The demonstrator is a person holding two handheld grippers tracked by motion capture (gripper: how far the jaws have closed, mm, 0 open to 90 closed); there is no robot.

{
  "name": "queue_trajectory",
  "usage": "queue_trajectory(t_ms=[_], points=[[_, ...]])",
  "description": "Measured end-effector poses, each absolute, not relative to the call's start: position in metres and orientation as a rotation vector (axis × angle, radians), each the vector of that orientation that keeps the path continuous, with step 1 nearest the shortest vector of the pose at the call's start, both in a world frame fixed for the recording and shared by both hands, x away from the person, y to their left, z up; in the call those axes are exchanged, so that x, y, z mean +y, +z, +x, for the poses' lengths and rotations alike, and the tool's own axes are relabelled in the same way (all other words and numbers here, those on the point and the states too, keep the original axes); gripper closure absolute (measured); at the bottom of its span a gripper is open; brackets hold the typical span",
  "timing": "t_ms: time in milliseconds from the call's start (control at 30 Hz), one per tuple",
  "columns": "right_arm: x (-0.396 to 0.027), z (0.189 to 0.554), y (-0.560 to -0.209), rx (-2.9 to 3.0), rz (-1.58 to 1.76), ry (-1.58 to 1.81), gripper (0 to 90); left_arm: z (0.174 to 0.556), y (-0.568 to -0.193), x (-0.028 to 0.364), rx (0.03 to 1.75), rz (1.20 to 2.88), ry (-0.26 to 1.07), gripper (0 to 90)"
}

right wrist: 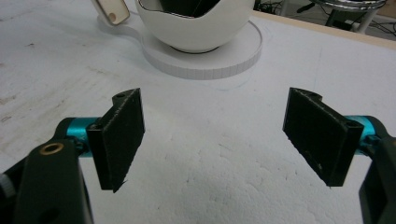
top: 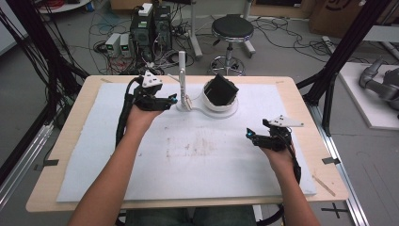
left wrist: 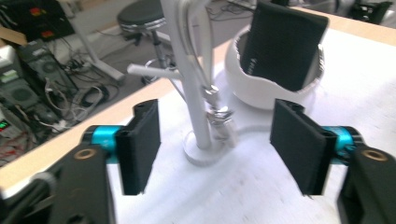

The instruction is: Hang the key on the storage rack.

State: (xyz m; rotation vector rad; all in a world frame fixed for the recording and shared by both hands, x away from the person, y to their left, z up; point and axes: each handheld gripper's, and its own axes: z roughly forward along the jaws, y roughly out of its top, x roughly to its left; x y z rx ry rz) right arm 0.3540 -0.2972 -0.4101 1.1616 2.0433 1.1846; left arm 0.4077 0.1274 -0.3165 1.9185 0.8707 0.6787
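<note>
Lettering on the black wallet (left wrist: 285,46) in the white bowl (left wrist: 261,91) is blurring past reading. Left gripper (left wrist: 215,144), spread, is facing the white stand's post (left wrist: 194,102) just ahead; right gripper (right wrist: 212,135) is gaping over foam.

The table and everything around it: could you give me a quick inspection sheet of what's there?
Surface: white foam mat on a wooden table, brownish stains mid-mat.
Job's things: white stand with a chain and clasp hanging at its post; white bowl holding a black wallet-like item.
Clutter: nothing seen.
Grippers: left claw open, jaws either side of the stand post, not touching; right claw open, empty.
Cables: one trails from each claw; tangles on the floor.
Surroundings: stool, computer boxes.
</note>
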Motion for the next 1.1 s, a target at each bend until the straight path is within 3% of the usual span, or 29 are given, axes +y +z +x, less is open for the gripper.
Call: queue_trajectory(t_ms=[567, 1100], points=[[-0.3, 0.352, -0.408, 2.022, 1.164, 1.189, 21.0, 0.35, -0.332, 0.173, 0.723, 1.874, 0.625, 21.2], [-0.301, 0.352, -0.408, 2.018, 1.165, 1.186, 21.0, 0.327, -0.397, 0.208, 0.832, 1.858, 0.54, 19.1]])
